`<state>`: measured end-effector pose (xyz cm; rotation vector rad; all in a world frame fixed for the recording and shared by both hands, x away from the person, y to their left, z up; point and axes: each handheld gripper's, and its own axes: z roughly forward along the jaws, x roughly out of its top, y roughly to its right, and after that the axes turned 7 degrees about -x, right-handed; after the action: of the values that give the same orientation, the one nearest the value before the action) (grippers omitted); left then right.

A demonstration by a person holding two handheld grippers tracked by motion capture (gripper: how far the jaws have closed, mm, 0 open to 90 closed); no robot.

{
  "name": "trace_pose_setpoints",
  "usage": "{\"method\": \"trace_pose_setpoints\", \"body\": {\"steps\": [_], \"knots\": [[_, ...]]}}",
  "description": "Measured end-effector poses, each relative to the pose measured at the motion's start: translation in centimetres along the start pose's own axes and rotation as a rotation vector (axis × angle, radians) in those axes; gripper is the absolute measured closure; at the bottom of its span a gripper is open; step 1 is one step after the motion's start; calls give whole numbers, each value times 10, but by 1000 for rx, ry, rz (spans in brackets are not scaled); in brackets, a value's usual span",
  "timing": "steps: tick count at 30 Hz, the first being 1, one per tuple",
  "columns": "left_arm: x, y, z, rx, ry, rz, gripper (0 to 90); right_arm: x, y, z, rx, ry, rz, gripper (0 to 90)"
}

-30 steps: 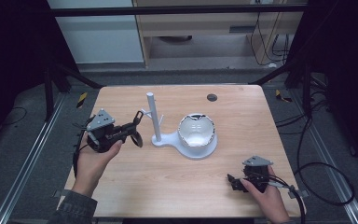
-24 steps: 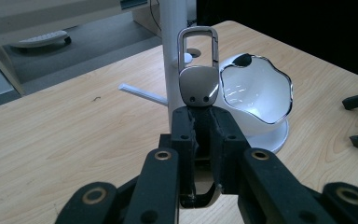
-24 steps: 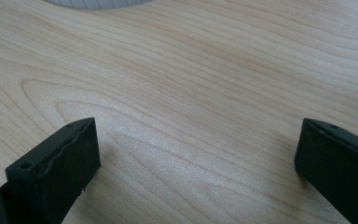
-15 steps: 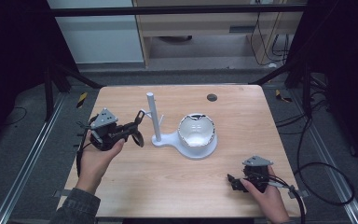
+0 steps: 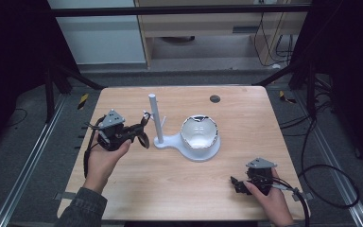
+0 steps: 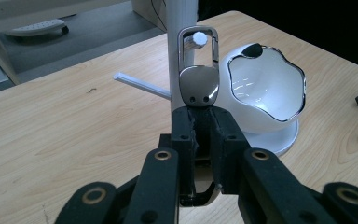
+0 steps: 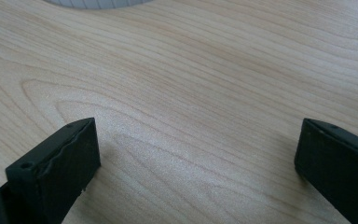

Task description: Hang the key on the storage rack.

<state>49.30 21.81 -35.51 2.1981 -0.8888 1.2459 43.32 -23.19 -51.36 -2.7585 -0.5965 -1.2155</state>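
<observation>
My left gripper (image 5: 141, 127) is shut on a shiny metal clip (image 6: 196, 84) and holds it up against the white post (image 5: 154, 118) of a stand. In the left gripper view the clip's open loop (image 6: 197, 32) frames the round tip of a white peg (image 6: 197, 39) that sticks out from the post (image 6: 182, 28). Another thin peg (image 6: 140, 84) points off to the left. The stand's white bowl (image 5: 199, 133) sits right of the post on the same base (image 5: 170, 141). My right gripper (image 5: 235, 185) rests open on the wood near the front right, nothing between its jaws (image 7: 196, 144).
A small dark disc (image 5: 214, 99) lies near the table's far edge. The wooden table top (image 5: 179, 189) has bare room in front of the stand. The stand's base edge (image 7: 98, 3) lies beyond the right gripper. Cables trail off the table's right side.
The left gripper with the clip has shifted slightly farther and higher by the post. The right gripper has stayed where it was.
</observation>
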Motion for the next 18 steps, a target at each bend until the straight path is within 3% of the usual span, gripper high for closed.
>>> {"method": "trace_pose_setpoints", "body": {"steps": [18], "knots": [[-3, -4, 16, 10, -8, -17, 803, 0, 0, 0, 2, 0, 1, 4]]}}
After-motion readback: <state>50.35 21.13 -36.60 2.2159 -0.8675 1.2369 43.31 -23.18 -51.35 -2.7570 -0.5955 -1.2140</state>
